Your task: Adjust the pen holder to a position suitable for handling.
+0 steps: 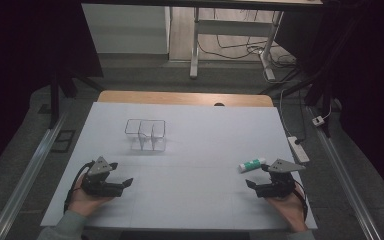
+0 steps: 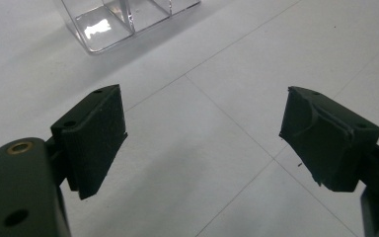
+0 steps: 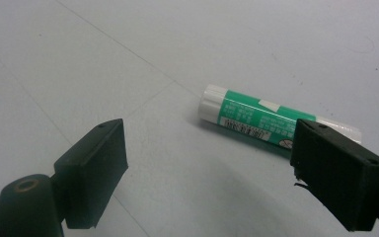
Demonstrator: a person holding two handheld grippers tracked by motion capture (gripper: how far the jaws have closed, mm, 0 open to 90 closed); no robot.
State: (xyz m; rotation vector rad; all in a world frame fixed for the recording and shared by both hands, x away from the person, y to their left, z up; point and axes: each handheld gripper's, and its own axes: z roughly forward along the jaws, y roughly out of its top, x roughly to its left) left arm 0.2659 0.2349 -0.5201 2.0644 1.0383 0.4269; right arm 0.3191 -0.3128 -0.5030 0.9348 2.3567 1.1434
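A green and white glue stick lies on its side on the white table, at the right. In the right gripper view the glue stick lies just beyond the far jaw. My right gripper is open, low over the table just in front of the stick, with nothing between its jaws. A clear plastic box with compartments stands left of centre; its corner shows in the left gripper view. My left gripper rests open in front of the box, holding nothing.
The table's front edge runs just below both hands. A power strip lies on the floor off the right edge. Beyond the table stand desk legs and loose cables.
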